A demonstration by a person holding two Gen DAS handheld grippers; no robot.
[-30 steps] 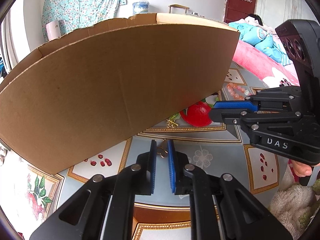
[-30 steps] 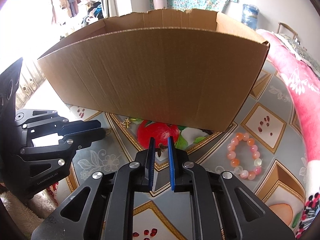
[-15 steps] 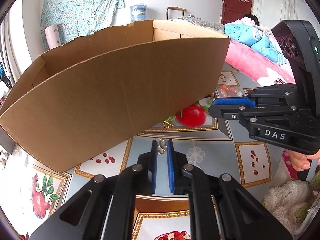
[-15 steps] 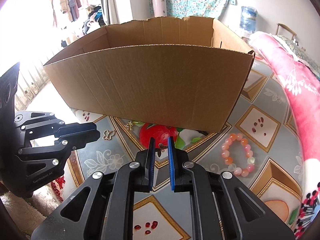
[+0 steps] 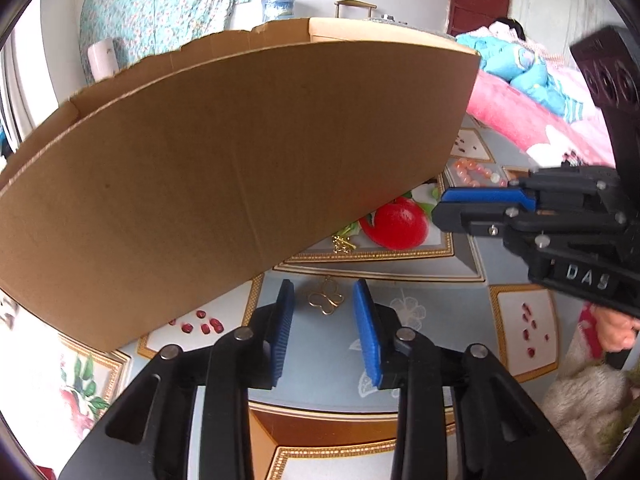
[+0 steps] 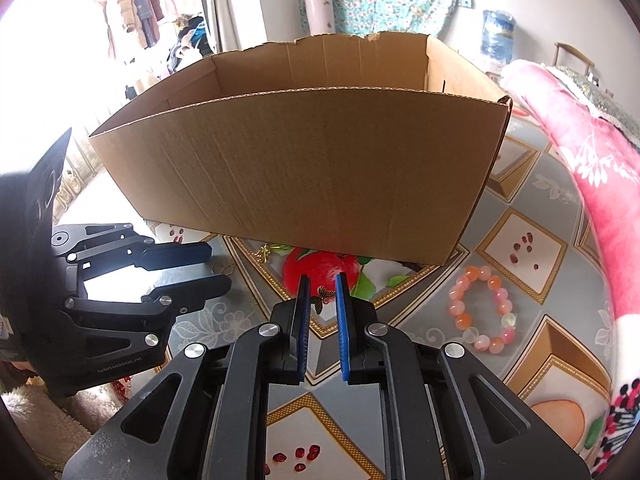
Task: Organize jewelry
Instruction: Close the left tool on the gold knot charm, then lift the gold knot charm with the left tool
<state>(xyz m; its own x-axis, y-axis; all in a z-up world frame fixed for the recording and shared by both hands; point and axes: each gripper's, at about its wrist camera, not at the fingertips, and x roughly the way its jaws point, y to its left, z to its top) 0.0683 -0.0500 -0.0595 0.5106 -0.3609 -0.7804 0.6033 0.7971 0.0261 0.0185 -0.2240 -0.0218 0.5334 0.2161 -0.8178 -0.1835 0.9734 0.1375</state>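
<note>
Under everything, a worktop [image 6: 520, 240] laid with a glossy cloth of gold-framed tiles and printed fruit. Over its far part, a big open-topped cardboard box [image 6: 320, 168], plain near wall turned toward both tools, inside bare as far as the right wrist view shows. Along the worktop's right edge, a pink flowered blanket [image 6: 580, 160]. In front of the box's left half, the left gripper [image 5: 323, 285]: held low over the cloth with blue pads spread wide, gripping nothing. In front of the box's middle, the right gripper [image 6: 322, 279]: raised above the printed red fruit, pads drawn close together and pinching a small charm between them. Near the box's right near corner, toward the worktop's right edge, a bracelet of pink and orange beads [image 6: 482, 308], flat on the cloth in a loose ring and well apart from both tools. Flat on the grey-blue cloth just ahead of the left tool's spread pads, in line with the gap, a gold butterfly pendant [image 5: 325, 303] of open wire outline, touching neither pad. Clamped in the right tool's pads, clear of the cloth, a bronze butterfly charm [image 6: 320, 300]. At the foot of the box's near wall, beside the red fruit print, a tiny gold piece [image 5: 342, 242], too small to tell its kind.
</note>
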